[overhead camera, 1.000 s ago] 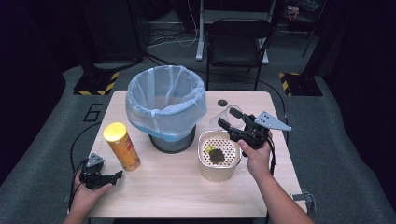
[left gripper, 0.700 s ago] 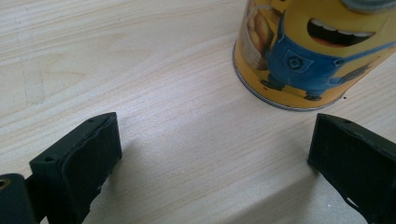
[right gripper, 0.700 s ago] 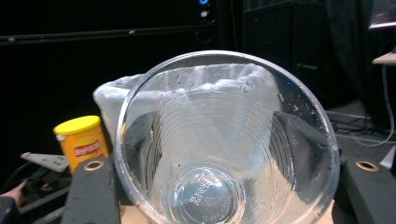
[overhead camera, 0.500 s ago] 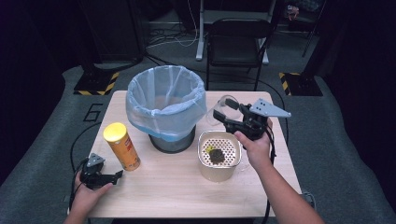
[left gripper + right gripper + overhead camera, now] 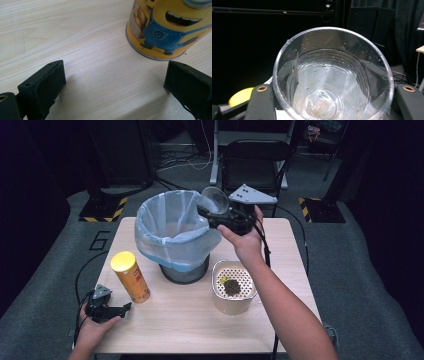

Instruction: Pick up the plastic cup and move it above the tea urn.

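Between the jaws of the right hand-held gripper (image 5: 212, 211) sat a clear plastic cup (image 5: 333, 75), clamped on both sides, its mouth turned toward that gripper's own camera. Droplets clung to its ribbed inner wall, and nothing else could be made out inside it. Seen from above, the cup (image 5: 215, 200) hung at the near rim of a bin (image 5: 172, 232) lined with a pale blue bag, just left of the right hand (image 5: 245, 237); what lay in the bin could not be told. Below that hand, on the counter (image 5: 185, 320), stood a cream tub (image 5: 233, 292) with a perforated insert, and a small dark lump with a bit of yellow-green rested on the insert.

Well apart from all this, at the counter's near left corner, the left hand-held gripper (image 5: 120, 309) lay low in the left hand (image 5: 97, 325), its jaws spread wide and released, with only bare wood between them. Just ahead of it stood a yellow snack can (image 5: 170, 27) printed with a cartoon figure in blue overalls, closed by a yellow lid (image 5: 123, 261) and untouched by either jaw.
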